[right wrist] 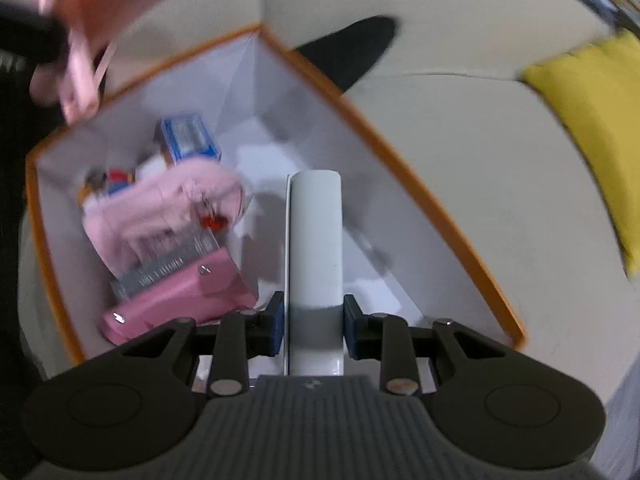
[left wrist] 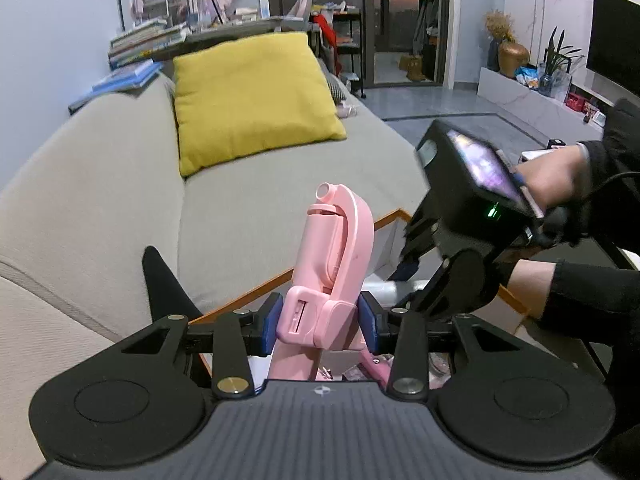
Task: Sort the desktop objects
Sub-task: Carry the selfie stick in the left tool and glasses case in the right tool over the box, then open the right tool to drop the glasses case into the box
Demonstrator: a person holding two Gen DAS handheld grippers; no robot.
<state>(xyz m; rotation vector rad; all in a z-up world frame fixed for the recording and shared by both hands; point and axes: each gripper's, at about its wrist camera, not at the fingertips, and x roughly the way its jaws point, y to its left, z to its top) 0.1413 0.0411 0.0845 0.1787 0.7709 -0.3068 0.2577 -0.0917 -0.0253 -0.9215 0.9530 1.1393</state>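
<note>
The left gripper [left wrist: 320, 320] is clamped on a pink folding holder [left wrist: 332, 264], held above the orange-rimmed box [right wrist: 400, 160]. The right gripper [right wrist: 314, 326] grips a white tube [right wrist: 316, 240] over that box, which holds a pink stapler [right wrist: 180, 300] at 9 o'clock. Beyond lies a grey sofa [left wrist: 100, 184]; its yellow cushion [left wrist: 252, 96] sits toward 12 o'clock, with a dark doorway [left wrist: 400, 20] farther off.

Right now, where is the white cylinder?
Right wrist view: the white cylinder is clamped in the right gripper, over the orange-rimmed box, right of the pink comb.
</note>
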